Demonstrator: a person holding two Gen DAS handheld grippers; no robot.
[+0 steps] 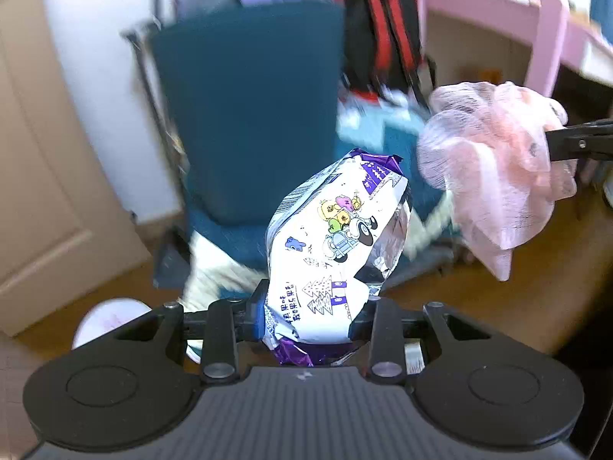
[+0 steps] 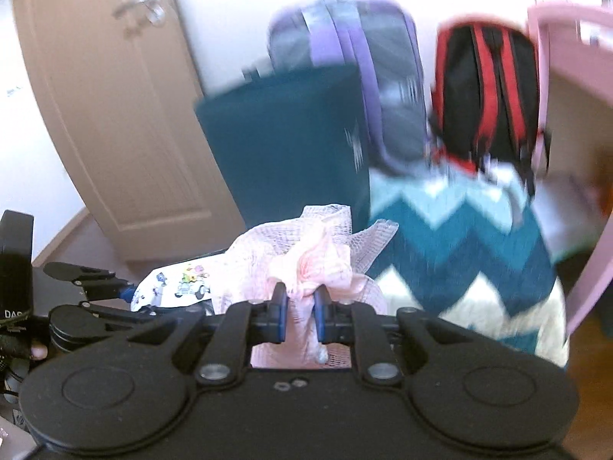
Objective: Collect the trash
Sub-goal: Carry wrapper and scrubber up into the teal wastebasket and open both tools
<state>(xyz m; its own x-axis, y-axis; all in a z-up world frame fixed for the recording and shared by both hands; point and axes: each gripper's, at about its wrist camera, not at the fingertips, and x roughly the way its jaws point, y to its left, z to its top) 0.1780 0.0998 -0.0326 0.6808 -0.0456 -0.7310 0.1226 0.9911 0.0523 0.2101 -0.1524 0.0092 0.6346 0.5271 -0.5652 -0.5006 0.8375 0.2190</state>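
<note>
My left tool [image 1: 308, 316] pinches the bottom of a crinkled white-and-purple cartoon snack wrapper [image 1: 337, 237], which stands up beyond its tips. My right tool [image 2: 300, 312] clamps a bunched pink mesh net [image 2: 306, 257], held alongside.

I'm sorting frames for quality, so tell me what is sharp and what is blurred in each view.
Left wrist view: the wrapper in the left hand-held gripper is crisp, its print readable; the chair, backpacks and pink desk smear. Right wrist view: the right hand-held gripper and pink net are fairly sharp; the zigzag blanket and door streak. Both views bow lines at the edges.
</note>
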